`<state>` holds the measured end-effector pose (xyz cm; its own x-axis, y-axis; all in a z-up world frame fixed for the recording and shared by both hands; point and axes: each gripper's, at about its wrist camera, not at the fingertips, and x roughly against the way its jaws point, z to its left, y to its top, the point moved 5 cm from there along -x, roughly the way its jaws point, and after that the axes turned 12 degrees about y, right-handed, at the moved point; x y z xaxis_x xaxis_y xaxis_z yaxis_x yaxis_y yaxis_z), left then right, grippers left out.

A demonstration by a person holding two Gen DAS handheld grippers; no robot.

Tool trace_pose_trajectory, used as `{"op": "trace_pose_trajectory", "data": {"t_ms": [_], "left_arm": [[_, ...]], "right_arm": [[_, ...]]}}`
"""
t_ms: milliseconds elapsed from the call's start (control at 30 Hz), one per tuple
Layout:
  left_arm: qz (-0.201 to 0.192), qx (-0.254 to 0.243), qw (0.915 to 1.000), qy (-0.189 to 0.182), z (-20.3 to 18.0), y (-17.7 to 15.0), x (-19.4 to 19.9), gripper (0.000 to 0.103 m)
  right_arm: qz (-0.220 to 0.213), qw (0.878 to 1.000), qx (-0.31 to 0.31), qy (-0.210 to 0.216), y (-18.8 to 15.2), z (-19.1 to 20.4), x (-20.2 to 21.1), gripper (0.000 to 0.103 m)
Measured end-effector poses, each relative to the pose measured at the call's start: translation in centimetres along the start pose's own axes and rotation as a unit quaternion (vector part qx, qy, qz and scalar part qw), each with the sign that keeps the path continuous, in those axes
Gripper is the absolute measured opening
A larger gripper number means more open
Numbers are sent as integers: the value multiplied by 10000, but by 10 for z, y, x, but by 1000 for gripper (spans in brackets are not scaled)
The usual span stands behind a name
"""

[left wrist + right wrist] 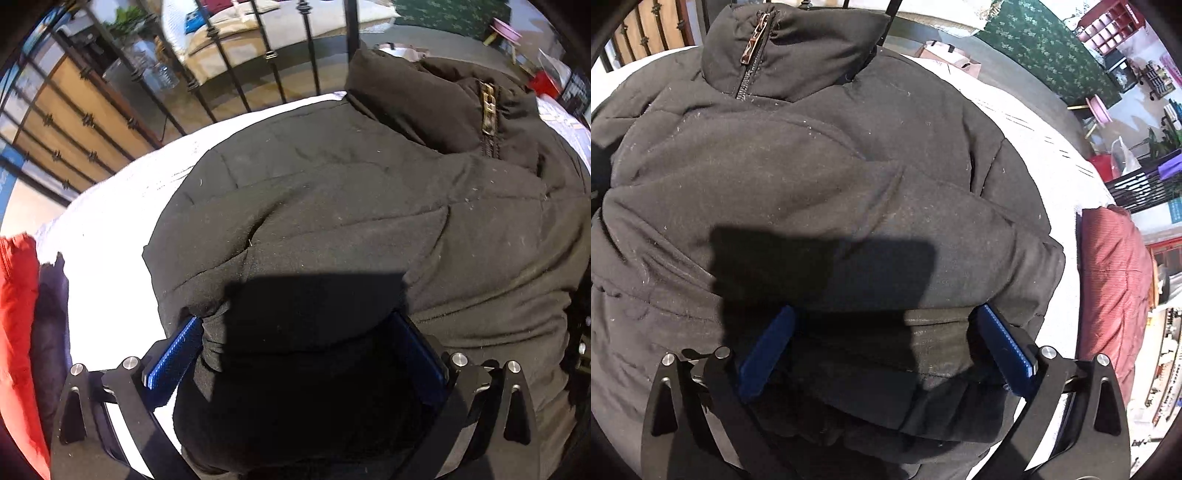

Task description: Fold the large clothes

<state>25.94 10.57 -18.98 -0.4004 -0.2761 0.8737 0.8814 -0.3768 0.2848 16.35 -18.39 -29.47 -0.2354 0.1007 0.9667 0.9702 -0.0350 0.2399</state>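
Observation:
A black puffer jacket (351,206) lies on a white bed (110,258), its collar and zipper (489,110) at the far end. My left gripper (299,332) is open, its blue fingers (173,354) spread wide around the jacket's near left part. In the right wrist view the same jacket (812,166) fills the frame, a sleeve folded across its front. My right gripper (886,325) is open too, its blue fingers (1004,343) straddling the bulky sleeve cuff at the jacket's near right.
A black metal bed frame (273,55) stands behind the collar. Red and dark folded clothes (18,332) lie at the left edge of the bed. A dark red garment (1115,280) lies to the right of the jacket. Cluttered shelves (1145,74) are beyond.

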Motion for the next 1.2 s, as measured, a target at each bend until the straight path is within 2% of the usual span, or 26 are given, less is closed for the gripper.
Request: {"op": "trace_pose_trajectory", "data": {"t_ms": [167, 233, 367, 533, 633, 800, 967, 1167, 1200], "left_arm": [[264, 102, 9990, -341, 12, -5, 11, 97], [161, 121, 9992, -359, 19, -12, 24, 97], [-52, 145, 9992, -359, 29, -29, 42, 97], [-212, 205, 9986, -432, 45, -58, 61, 97], [-133, 167, 9989, -427, 54, -77, 63, 97], [33, 289, 9983, -499, 76, -116, 68, 96], [439, 686, 9930, -857, 100, -177, 69, 94], [1046, 863, 9825, -1278, 104, -259, 66, 94], [1103, 874, 9807, -1355, 104, -270, 68, 94]], "right_arm": [[137, 9996, -112, 212, -3, -7, 15, 98], [131, 9991, -206, 349, -8, -10, 26, 97], [-228, 9975, -423, 516, -23, -23, 51, 97], [-149, 9916, -894, 922, -81, -41, 65, 97], [-7, 9868, -1203, 1083, -117, -51, 65, 97], [188, 9735, -1783, 1419, -169, -72, 64, 97], [236, 9556, -2317, 1803, -214, -90, 64, 98], [496, 9167, -2811, 2795, -269, -83, 58, 96], [546, 9137, -2813, 2882, -279, -74, 62, 94]]}}
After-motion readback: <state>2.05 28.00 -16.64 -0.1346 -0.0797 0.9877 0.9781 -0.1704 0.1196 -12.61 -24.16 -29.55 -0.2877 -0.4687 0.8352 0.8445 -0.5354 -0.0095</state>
